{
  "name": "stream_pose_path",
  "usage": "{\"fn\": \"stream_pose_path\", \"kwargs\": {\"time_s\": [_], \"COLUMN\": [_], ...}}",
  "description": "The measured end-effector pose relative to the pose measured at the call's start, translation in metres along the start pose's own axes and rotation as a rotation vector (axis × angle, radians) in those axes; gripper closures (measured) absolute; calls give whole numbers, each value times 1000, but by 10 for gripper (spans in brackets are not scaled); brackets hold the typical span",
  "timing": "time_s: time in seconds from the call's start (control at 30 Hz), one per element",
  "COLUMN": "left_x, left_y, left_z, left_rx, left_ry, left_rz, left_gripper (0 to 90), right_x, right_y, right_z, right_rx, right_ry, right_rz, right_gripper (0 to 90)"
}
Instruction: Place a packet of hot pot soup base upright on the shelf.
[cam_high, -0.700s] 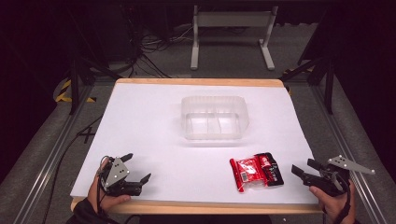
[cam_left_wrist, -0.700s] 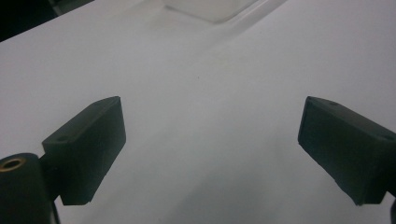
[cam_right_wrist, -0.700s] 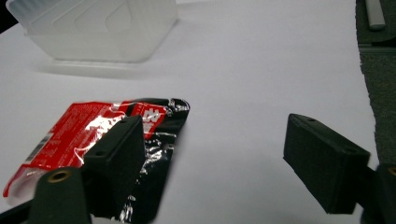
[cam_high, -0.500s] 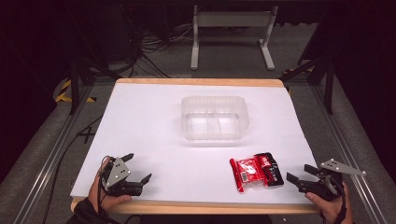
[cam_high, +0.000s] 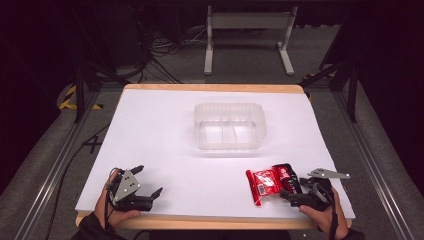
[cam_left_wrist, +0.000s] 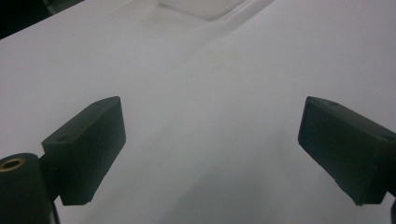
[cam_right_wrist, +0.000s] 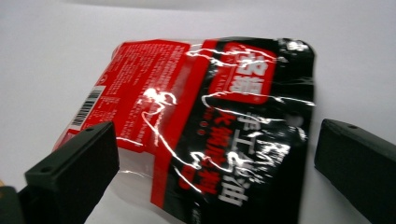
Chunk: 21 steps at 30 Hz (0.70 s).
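A red and black snack packet (cam_high: 272, 182) lies flat near the front right of the white table (cam_high: 160, 135). My right gripper (cam_high: 293, 193) is at the packet's right end, open. In the right gripper view the jaws stand wide apart on either side of the glossy packet (cam_right_wrist: 201, 107), and the right gripper (cam_right_wrist: 217, 140) hovers low over it. A clear plastic tray (cam_high: 229, 125) with a divider sits at the table's middle. My left gripper (cam_high: 148, 180) rests open at the front left, with bare table between the left gripper (cam_left_wrist: 210, 126) jaws and the tray corner (cam_left_wrist: 201, 7) far ahead.
A grey metal stand (cam_high: 247, 22) and loose cables (cam_high: 160, 50) are on the floor beyond the table's far edge. Metal rails (cam_high: 50, 170) run along both sides. The wooden table edge (cam_high: 200, 220) shows at the front.
My right gripper has moved left from the table's right edge up to the packet, which now lies between its jaws. The left gripper has stayed put.
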<state>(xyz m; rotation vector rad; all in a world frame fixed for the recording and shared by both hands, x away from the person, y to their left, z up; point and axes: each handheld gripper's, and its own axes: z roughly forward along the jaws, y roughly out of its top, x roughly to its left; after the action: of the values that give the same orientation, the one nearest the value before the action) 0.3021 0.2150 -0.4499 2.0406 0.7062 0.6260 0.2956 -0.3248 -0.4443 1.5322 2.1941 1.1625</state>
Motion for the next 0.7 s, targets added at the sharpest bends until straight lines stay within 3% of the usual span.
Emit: {"fn": "stream_pose_path", "kwargs": {"time_s": [0.1,0.23,0.37,0.57,0.63,0.7], "left_x": [1,0,0,-1,-1,-1], "left_y": [0,0,0,1,0,0], "left_z": [0,1,2,3,4,4], "left_rx": [4,9,12,22,25,25], "left_ry": [-3,-6,-8,-15,-18,-18], "left_rz": [4,3,13,16,18,16], "left_gripper": [82,82,82,83,83,82], "right_x": [10,12,21,21,20,20], "right_y": [2,4,4,4,4,3], "right_z": [6,8,12,10,8,8], "right_rx": [30,56,96,89,69,61], "right_ry": [-56,-71,-139,-139,-136,-137], "right_rz": [-43,-67,-159,-178,-170,-172], "right_gripper": [0,4,34,83,168,185]}}
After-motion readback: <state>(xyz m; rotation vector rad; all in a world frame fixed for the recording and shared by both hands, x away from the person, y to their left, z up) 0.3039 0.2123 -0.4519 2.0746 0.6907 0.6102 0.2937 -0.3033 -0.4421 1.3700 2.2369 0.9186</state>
